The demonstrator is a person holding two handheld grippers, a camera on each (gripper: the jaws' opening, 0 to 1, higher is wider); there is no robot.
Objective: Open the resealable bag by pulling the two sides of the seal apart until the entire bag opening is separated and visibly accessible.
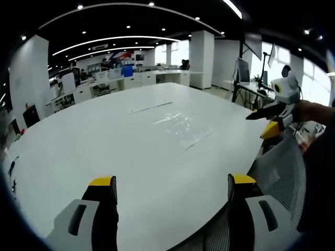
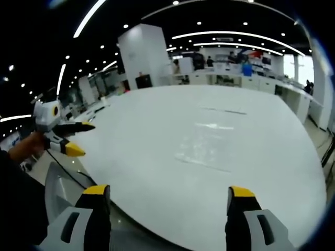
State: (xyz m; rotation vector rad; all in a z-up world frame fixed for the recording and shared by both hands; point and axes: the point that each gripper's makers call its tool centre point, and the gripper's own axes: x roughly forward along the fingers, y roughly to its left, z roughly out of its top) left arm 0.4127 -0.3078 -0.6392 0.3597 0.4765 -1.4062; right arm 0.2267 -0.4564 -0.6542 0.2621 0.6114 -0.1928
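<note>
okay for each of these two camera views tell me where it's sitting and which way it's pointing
Left gripper view: rides the left gripper, jaws apart, facing across the white table toward the clear bag; the right gripper and a hand enter from the right.
Right gripper view: rides the right gripper, jaws apart, facing the bag from the table's edge; the left gripper enters from the left.
Shared: table, bag, both grippers.

We see a broad white table (image 2: 157,172) lying open ahead, its surface bare around a flat clear resealable bag (image 2: 209,141) near the middle. Our left gripper (image 1: 172,183) and right gripper (image 2: 170,196) hang wide-jawed over the near edge, well apart from the bag, with free room between. A mesh chair back (image 1: 282,167) crowds the table's edge beside us. Desks (image 1: 131,81) and a white pillar (image 1: 201,57) stand well beyond the far rim.
</note>
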